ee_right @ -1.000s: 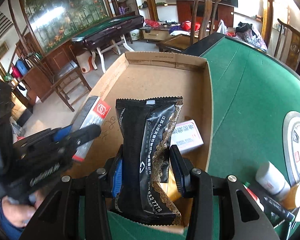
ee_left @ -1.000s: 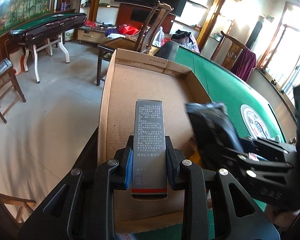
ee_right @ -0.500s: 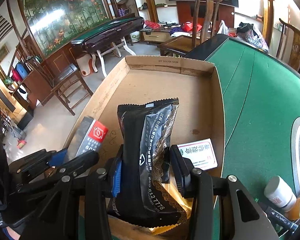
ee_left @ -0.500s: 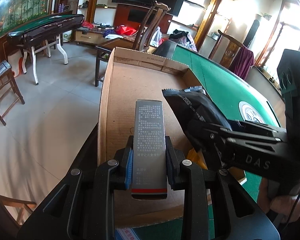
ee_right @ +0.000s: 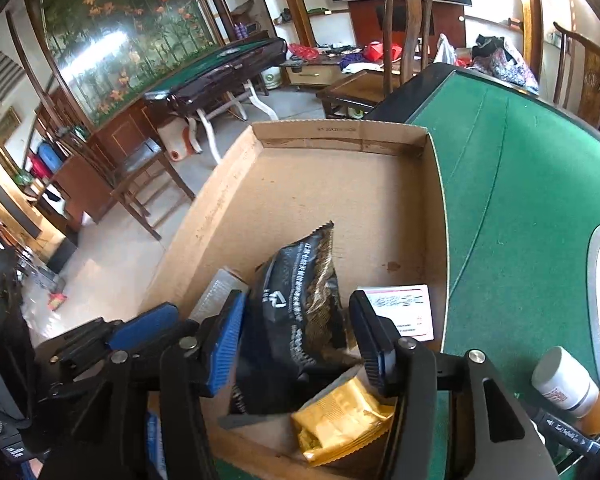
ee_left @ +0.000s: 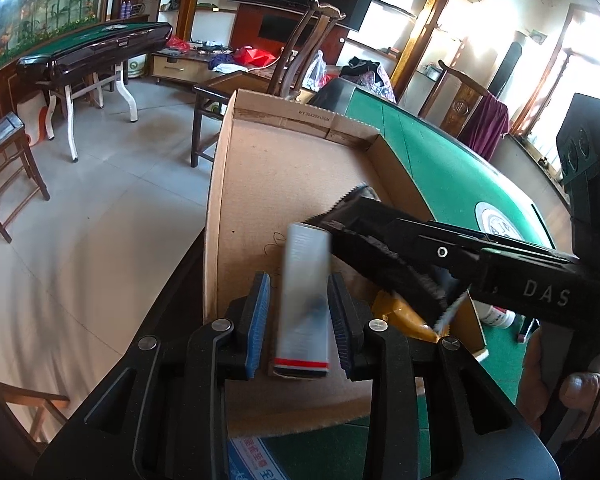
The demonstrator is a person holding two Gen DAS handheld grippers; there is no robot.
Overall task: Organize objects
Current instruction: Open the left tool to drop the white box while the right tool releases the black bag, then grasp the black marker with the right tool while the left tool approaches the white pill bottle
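Note:
A cardboard box (ee_left: pixel 284 168) (ee_right: pixel 340 184) lies open on the green table. My left gripper (ee_left: pixel 300 312) is open; the grey carton (ee_left: pixel 305 300), blurred, sits loose between its pads over the box floor. My right gripper (ee_right: pixel 296 336) is open too; the black snack packet (ee_right: pixel 300 312) lies between its spread pads, resting in the box. In the left wrist view the right gripper (ee_left: pixel 384 240) reaches in from the right with the packet under it. A yellow packet (ee_right: pixel 340 416) and a white card box (ee_right: pixel 404 312) lie in the box.
A white bottle (ee_right: pixel 560 380) and a marker (ee_right: pixel 568 432) stand on the green felt (ee_right: pixel 520 200) right of the box. Wooden chairs (ee_left: pixel 300 52) and another green table (ee_left: pixel 96 48) stand beyond. The floor drops off left of the box.
Both grippers have opened and let go. The grey carton and the black packet have dropped lower into the box. The right gripper has moved further left over the box.

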